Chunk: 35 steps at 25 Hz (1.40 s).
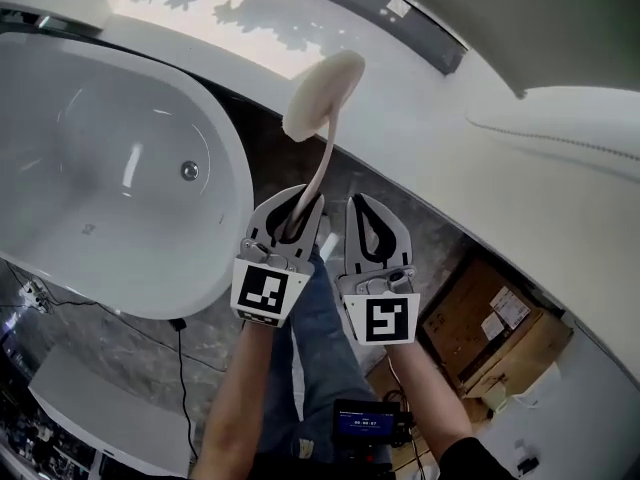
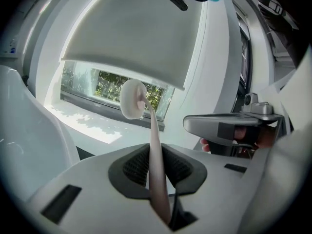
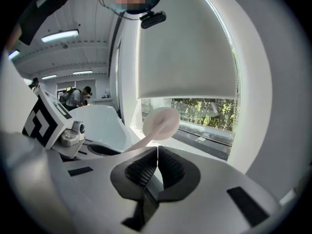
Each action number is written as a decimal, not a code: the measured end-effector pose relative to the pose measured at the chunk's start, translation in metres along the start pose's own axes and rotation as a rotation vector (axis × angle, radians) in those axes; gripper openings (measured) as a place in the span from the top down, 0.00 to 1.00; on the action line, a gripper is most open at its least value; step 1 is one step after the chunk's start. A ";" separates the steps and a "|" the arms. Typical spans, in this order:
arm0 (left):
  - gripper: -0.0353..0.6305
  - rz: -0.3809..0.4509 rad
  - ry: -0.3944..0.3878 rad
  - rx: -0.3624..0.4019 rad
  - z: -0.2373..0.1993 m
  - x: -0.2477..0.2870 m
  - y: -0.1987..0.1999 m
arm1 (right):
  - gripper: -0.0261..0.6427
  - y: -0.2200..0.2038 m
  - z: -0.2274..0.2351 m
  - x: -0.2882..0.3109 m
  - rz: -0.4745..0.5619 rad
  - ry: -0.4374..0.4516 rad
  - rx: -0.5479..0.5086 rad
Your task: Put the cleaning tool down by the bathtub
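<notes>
A cleaning tool with a round cream pad (image 1: 322, 90) on a long pale pink handle (image 1: 322, 163) sticks up and away from my left gripper (image 1: 289, 220), which is shut on the handle. In the left gripper view the handle (image 2: 156, 165) runs between the dark pads up to the round head (image 2: 132, 99). My right gripper (image 1: 375, 230) hangs just right of the left one, shut with nothing in it; its pads (image 3: 146, 172) meet. The white bathtub (image 1: 110, 183) lies at the left, its rim a short way left of the left gripper.
A white window ledge (image 1: 400, 118) crosses behind the tool. Dark stone floor (image 1: 440, 238) lies below the grippers. A cardboard box (image 1: 495, 328) stands at the lower right. A black cable (image 1: 150, 323) trails by the tub's foot. My legs are under the grippers.
</notes>
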<state>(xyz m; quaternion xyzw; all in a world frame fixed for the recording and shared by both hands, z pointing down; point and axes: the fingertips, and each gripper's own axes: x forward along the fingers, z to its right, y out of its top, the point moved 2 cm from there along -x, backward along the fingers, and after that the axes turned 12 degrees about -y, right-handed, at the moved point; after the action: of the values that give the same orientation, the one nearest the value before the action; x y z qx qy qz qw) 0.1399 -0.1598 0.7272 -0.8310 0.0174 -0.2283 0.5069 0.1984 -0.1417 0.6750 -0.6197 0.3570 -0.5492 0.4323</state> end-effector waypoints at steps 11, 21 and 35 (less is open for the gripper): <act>0.84 -0.104 -0.010 -0.069 -0.036 0.086 -0.054 | 0.92 -0.052 0.012 0.046 -0.060 0.012 0.023; 0.84 -0.181 -0.059 -0.058 -0.056 0.143 -0.085 | 0.92 -0.097 0.030 0.065 -0.180 0.014 -0.051; 0.84 -0.173 -0.115 -0.103 -0.061 0.172 -0.097 | 0.92 -0.110 0.039 0.064 -0.173 -0.009 -0.021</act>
<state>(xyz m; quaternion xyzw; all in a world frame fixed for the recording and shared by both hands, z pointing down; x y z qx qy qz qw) 0.2500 -0.2083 0.8947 -0.8661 -0.0720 -0.2220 0.4421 0.2422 -0.1536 0.8001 -0.6551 0.3060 -0.5781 0.3781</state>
